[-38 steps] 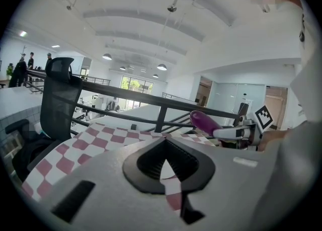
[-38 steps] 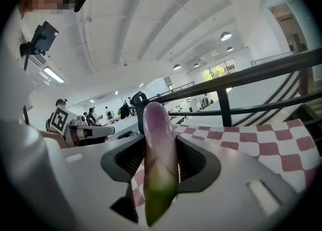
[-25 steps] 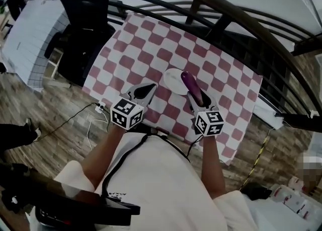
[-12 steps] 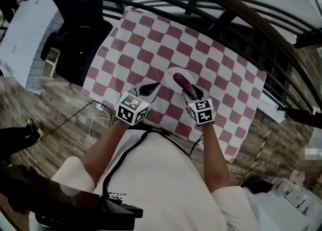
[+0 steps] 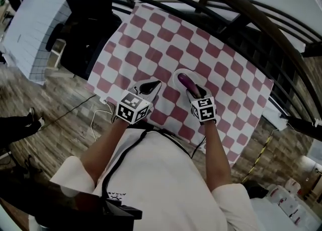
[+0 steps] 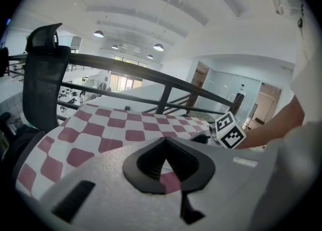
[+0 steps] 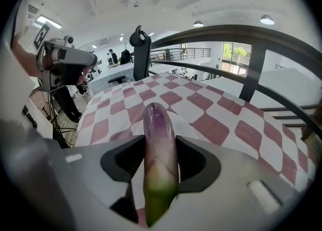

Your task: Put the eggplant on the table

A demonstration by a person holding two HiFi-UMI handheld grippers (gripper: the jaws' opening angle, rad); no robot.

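The purple eggplant point(image 5: 184, 80) with a green stem end point(image 7: 158, 144) is clamped lengthwise between the jaws of my right gripper point(image 5: 190, 88), tip pointing away from me. It hangs low over a white plate point(image 5: 174, 80) on the red-and-white checkered tablecloth point(image 5: 166, 33). In the right gripper view the right gripper point(image 7: 160, 142) presses on both sides of the eggplant, and the plate point(image 7: 188, 127) shows just beyond it. My left gripper point(image 5: 152, 84) point(image 6: 163, 142) hovers left of the plate, jaw tips together, nothing in it.
A black office chair point(image 5: 83, 3) stands at the table's far left corner. Dark metal railings point(image 5: 241, 8) arch across the far side. Cables point(image 5: 95, 122) lie on the wooden floor beside the near left table edge.
My right gripper has sunk and tipped downward, bringing the eggplant from high above the plate to just over it. The left gripper has dropped slightly toward the cloth.
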